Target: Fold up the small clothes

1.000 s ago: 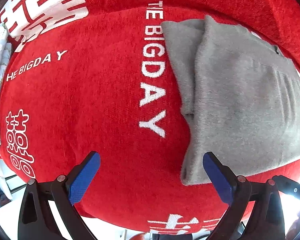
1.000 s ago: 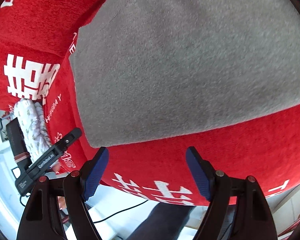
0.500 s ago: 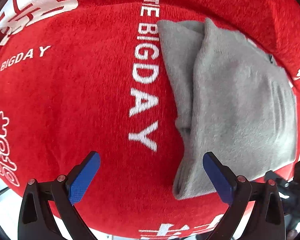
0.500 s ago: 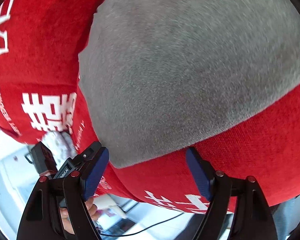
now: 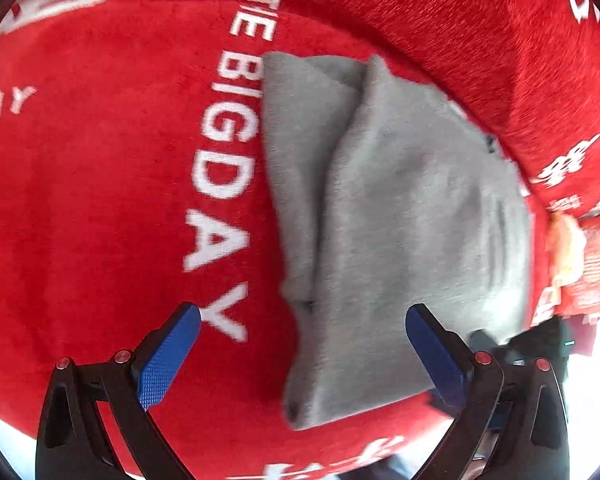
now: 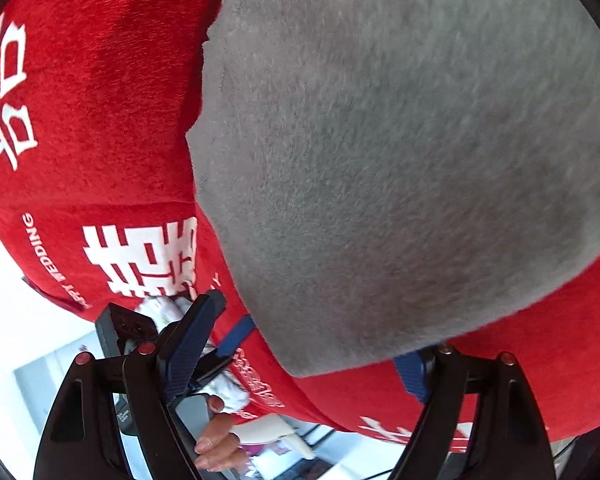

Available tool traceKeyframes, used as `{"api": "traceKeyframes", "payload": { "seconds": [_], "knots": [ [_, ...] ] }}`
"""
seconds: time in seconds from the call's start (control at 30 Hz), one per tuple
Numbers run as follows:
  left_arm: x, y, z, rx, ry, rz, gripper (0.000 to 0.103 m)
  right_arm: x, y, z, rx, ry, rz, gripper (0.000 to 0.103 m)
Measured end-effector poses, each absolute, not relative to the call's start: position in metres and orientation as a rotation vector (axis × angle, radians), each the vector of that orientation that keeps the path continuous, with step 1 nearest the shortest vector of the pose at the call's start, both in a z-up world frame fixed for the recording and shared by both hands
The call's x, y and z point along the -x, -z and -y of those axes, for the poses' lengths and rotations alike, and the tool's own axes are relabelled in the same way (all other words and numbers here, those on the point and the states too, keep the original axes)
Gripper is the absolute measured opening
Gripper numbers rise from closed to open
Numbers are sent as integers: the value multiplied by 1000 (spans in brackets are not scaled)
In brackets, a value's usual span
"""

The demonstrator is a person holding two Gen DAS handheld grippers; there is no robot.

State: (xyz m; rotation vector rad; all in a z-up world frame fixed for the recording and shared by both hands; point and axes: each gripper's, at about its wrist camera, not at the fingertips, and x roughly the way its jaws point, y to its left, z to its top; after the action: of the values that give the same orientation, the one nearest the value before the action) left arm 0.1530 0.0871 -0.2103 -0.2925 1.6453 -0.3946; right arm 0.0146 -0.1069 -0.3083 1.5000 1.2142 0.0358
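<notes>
A grey knit garment (image 5: 400, 216) lies folded on a red cloth with white lettering (image 5: 100, 200). A folded flap runs down its left side. My left gripper (image 5: 304, 352) is open, its blue pads straddling the garment's near left corner from above. In the right wrist view the same grey garment (image 6: 400, 140) fills most of the frame. My right gripper (image 6: 300, 364) is open at the garment's near edge, with that edge between the pads. Its right pad (image 6: 410, 372) is partly hidden by the red cloth.
The red cloth (image 6: 92, 92) covers a cushioned surface with a raised back (image 5: 460, 32). Red printed packets (image 5: 588, 264) lie at the right edge. A white patterned cloth (image 6: 168, 308) shows beside the other gripper and the hand holding it (image 6: 216, 440).
The left gripper has moved right and closer over the garment's near left corner. The right gripper has come closer to the garment's near edge. Both stay open.
</notes>
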Motion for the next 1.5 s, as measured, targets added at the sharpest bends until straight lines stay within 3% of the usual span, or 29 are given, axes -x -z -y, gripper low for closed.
{"api": "traceKeyframes", "payload": {
  "seconds": [0.03,0.07,0.1,0.43,0.6,0.67,0.73,0.77,0.8,0.93,1.0,1.03,1.1,1.13,1.37,1.5],
  "knots": [
    [-154,212,-86,320,412,-1650,103,-16,310,106,-1528,-45,-1218,66],
    [-156,213,-84,348,433,-1656,103,-17,314,104,-1576,-59,-1232,43],
    [-151,215,-76,374,451,-1663,103,-19,317,103,-1605,-63,-1251,10],
    [-178,228,-36,618,592,-1694,103,-49,245,122,-1377,-281,-1150,8],
    [-190,209,4,539,616,-1621,101,-46,247,117,-1324,-298,-1202,8],
    [-191,207,18,458,587,-1618,76,-42,254,110,-1279,-290,-1269,9],
    [-192,214,26,368,549,-1646,37,-38,260,104,-1212,-285,-1363,13],
    [-191,219,30,313,525,-1663,31,-34,262,102,-1168,-284,-1423,14],
    [-190,224,32,274,512,-1675,27,-32,263,102,-1136,-287,-1464,17],
    [-184,223,28,263,500,-1663,30,-27,247,121,-971,-290,-1522,43],
    [-182,224,26,251,486,-1662,32,-33,233,142,-905,-244,-1471,43],
    [-182,223,28,245,481,-1658,32,-39,226,153,-878,-208,-1435,42],
    [-180,220,34,210,472,-1634,30,-53,220,172,-821,-141,-1380,23],
    [-179,217,37,193,469,-1619,22,-65,221,179,-783,-110,-1367,8],
    [-177,175,44,198,489,-1526,18,-100,276,174,-608,-103,-1439,2],
    [-177,139,69,207,542,-1478,18,-97,273,173,-583,-144,-1420,2]
  ]
}}
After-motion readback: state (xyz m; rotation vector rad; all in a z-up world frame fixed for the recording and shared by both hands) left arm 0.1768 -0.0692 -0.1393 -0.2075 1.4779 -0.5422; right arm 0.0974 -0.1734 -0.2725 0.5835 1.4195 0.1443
